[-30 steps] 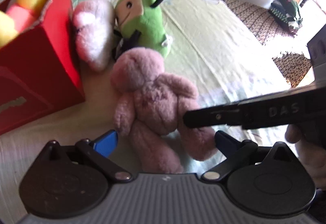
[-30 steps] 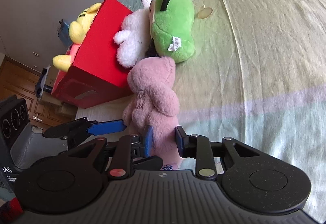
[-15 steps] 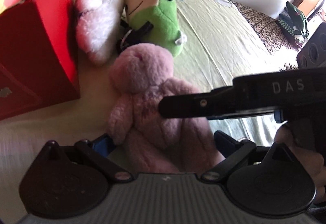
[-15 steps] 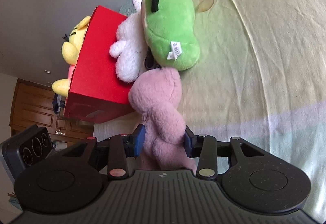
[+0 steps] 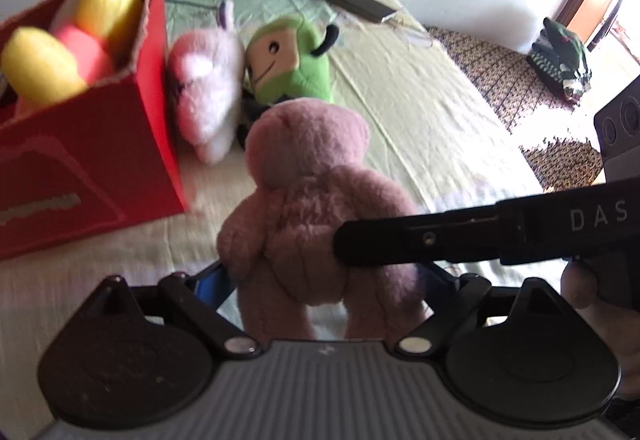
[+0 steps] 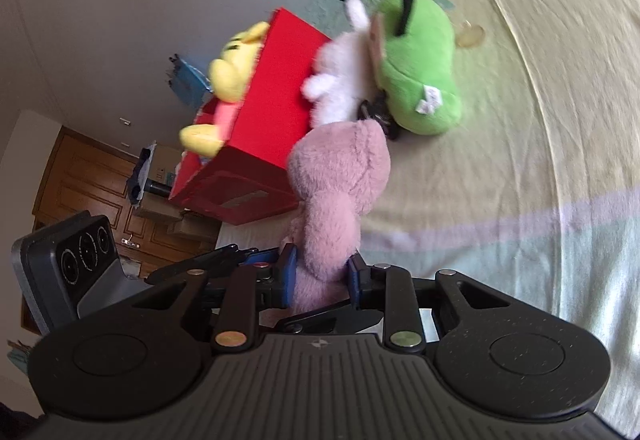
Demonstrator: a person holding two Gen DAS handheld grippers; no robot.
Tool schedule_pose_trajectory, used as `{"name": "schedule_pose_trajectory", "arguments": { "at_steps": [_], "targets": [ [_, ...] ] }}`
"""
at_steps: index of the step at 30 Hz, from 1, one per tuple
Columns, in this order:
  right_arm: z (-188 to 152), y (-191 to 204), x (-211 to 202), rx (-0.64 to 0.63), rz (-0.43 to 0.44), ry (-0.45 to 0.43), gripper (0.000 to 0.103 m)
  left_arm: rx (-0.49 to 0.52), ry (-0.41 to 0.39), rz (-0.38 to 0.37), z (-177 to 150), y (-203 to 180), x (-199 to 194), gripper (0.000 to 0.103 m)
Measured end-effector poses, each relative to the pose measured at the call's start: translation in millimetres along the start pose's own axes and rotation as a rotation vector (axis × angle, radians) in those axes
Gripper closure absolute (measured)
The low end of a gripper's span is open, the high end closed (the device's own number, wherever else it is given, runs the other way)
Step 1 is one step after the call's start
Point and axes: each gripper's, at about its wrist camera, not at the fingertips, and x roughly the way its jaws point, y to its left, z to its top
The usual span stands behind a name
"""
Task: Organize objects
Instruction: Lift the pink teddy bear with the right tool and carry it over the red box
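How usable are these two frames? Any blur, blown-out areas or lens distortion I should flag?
Left wrist view: motion-soft throughout, the pink bear and red box smeared; window light at far right blows out the floor; fisheye bends the bed. Right wrist view: the tongs' body is sharp, the green plush and white plush blurred; strong barrel curve, dark corners.

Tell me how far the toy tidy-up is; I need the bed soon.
Done: a yellow plush sits in the red box. In hand: the right gripper has just closed on the pink bear, with the left gripper around its lower body. Left: the white plush and green plush on the bed.
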Motion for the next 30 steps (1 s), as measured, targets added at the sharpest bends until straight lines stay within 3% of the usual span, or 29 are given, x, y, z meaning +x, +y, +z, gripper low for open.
{"name": "schedule_pose_trajectory", "arguments": {
  "at_steps": [6, 13, 21, 24, 30],
  "targets": [
    [9.2, 40.1, -18.4, -0.098, -0.008, -0.105, 0.076, 0.044, -0.102, -0.029, 12.6, 5.9, -39.4, 0.012],
    [20.5, 82.5, -7.0, -0.118, 0.005, -0.211, 0.076, 0.099, -0.207, -0.045, 30.8, 26.6, -81.9, 0.012],
    [24.8, 115.5, 16.3, -0.132, -0.012, -0.290, 0.075, 0.125, -0.264, -0.099, 46.7, 69.1, -110.9, 0.012],
    [15.9, 117.0, 29.8, -0.152, -0.063, -0.236, 0.075, 0.161, -0.231, -0.133, 41.6, 82.0, -108.4, 0.012],
    [-21.7, 107.3, 67.2, -0.126, -0.111, -0.061, 0.075, 0.207, -0.064, -0.170, -1.5, 99.0, -79.9, 0.012]
  ]
}}
